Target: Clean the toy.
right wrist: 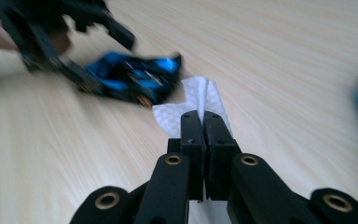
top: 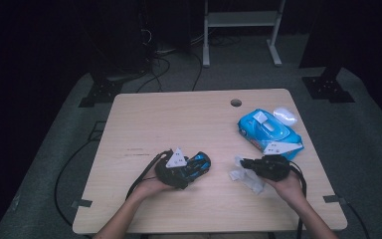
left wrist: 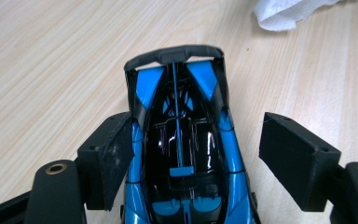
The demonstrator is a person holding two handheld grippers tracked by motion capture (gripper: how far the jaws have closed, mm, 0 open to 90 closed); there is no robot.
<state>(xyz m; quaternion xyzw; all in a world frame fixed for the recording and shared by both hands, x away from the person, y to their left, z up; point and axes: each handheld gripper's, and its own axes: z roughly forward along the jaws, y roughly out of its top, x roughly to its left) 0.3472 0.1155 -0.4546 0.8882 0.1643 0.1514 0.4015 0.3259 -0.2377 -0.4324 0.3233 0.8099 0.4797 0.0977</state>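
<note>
Jaws of your right gripper [right wrist: 204, 122] pinch a white wipe [right wrist: 196, 105], while your left gripper [left wrist: 193, 156] straddles the blue toy car [left wrist: 182, 149] on the tabletop [top: 179, 119], one pad touching; close it firmly, then wipe gently along the bodywork.

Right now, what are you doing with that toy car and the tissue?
A person sits at the table with a gripper in each hand. The left gripper has the blue and black toy car between its jaws: one pad touches the car's side, the other stands apart from it. The right gripper is shut on a white wipe and points it toward the car. A blue pack of wipes lies at the table's far right. It looks like the car is about to get wiped.
</note>
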